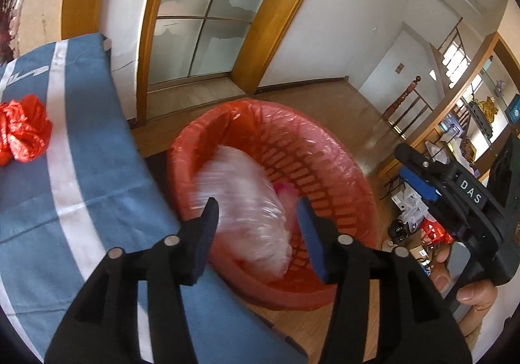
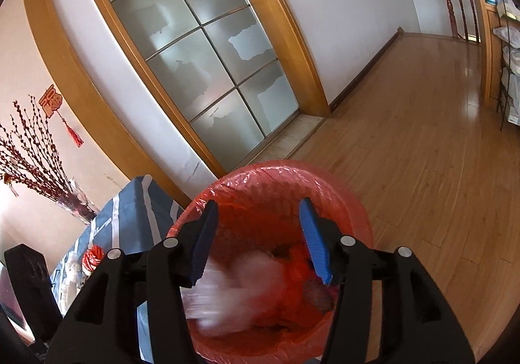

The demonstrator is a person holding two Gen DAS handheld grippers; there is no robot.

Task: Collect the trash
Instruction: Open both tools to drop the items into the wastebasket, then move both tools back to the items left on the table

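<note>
Both tongs stand apart over the bin, jaws half wide and gripping nothing. Left tongs [image 1: 256, 211] point down at the bin [image 1: 351, 169], a red slatted basket lined with a red film bag, which sits on the wood floor [image 1: 328, 110] just ahead. A clear plastic bag [image 1: 247, 201], blurred, shows between the 2 fingers, inside the bin's near wall; the pads do not press on it. Right tongs [image 2: 258, 217] hang above the same bin [image 2: 354, 201], and the same pale bag [image 2: 240, 286] is a blur below and left of the gap, free of both pads. Under it lies red crumpled trash [image 2: 292, 292] at the bin's bottom.

Left of the left tongs is a table under a blue cloth [image 1: 29, 201] with white stripes, its edge touching or just beside the bin. On the cloth, well left of the fingers, rests a red crumpled bag [image 1: 22, 133]. In the right wrist view that red bag [image 2: 92, 258] sits far left, with a pale wad just beside it.

Right of the left tongs, the other tool's black body marked DAS [image 1: 471, 191] is held by a hand [image 1: 468, 286]. Ahead of both, a frosted glass door [image 2: 201, 65] in a wood frame. Far left in the right wrist view, a vase of red twigs [image 2: 35, 162] stands near the table's far end.
</note>
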